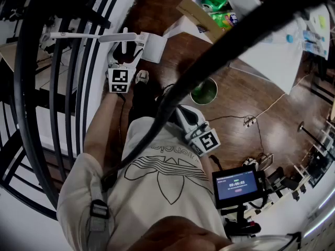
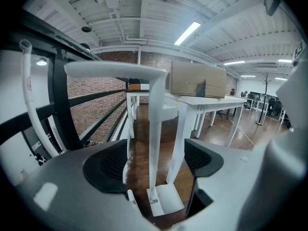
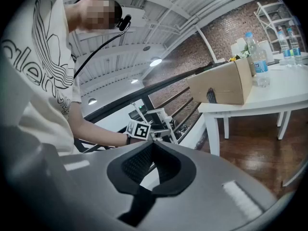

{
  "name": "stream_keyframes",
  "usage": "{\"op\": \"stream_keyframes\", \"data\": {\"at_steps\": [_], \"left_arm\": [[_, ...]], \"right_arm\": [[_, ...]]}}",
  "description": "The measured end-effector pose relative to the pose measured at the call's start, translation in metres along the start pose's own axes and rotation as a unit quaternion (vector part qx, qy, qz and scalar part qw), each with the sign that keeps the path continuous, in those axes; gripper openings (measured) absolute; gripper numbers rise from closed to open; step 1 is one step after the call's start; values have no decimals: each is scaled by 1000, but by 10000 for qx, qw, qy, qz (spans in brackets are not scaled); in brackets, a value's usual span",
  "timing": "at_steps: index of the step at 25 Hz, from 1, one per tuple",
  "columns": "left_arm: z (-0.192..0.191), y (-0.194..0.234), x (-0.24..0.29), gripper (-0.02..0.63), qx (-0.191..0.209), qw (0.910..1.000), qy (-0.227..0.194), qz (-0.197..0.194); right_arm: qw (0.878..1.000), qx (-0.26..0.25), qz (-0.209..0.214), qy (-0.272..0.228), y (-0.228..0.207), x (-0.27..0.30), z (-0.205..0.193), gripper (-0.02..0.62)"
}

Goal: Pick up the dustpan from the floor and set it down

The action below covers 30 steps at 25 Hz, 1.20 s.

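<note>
Two grippers in frame | left gripper (image 2: 155, 154): jaws released, wide apart, touching nothing | white plastic long-handled dustpan (image 2: 155, 124): upright on brown wooden floor (image 2: 138, 163), stem between the left fingers, pan just beyond them | right gripper (image 3: 153, 144): jaws clenched, empty | step: pre-grasp, apparently | next: clamp stem squarely, lift.

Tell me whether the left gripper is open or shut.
Open. The left gripper has its jaws wide apart; the white pole of the dustpan stands between them, a gap on each side.
</note>
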State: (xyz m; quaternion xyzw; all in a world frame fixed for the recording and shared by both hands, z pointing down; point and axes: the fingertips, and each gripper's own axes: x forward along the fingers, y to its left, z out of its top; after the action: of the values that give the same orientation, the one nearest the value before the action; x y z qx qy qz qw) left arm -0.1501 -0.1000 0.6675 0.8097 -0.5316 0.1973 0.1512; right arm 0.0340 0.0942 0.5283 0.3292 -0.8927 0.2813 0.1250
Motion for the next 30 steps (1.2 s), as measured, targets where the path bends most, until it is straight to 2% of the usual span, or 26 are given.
{"op": "stream_keyframes", "data": {"at_steps": [4,6,8,11,13,16,21,30], "left_arm": [[4,10,34,439,17,9997,-108,-234],[5,11,44,410,63,9993,-72,-364],[5,6,49,110,166,9983,144,-535],[3,0,51,110,224,9960,481,-720],[4,-1,48,110,215,9955,560,-738],[12,-3,33,110,223,9957,496,-757],[50,-9,-9,110,200,9974,347,-596],[127,-19,-81,108,273,9994,139,-183]], "right_arm": [[9995,200,-230,39,0,1,-2,2],[9993,194,-333,20,-1,1,-6,2],[9993,82,-371,-29,-2,2,-6,2],[9991,53,-405,-121,0,4,-2,2],[9989,59,-438,-167,0,5,0,2],[9986,60,-460,-247,0,6,5,2],[9983,-59,-337,-464,3,5,22,2],[9896,-455,-89,-1362,-5,-14,73,2]]}}
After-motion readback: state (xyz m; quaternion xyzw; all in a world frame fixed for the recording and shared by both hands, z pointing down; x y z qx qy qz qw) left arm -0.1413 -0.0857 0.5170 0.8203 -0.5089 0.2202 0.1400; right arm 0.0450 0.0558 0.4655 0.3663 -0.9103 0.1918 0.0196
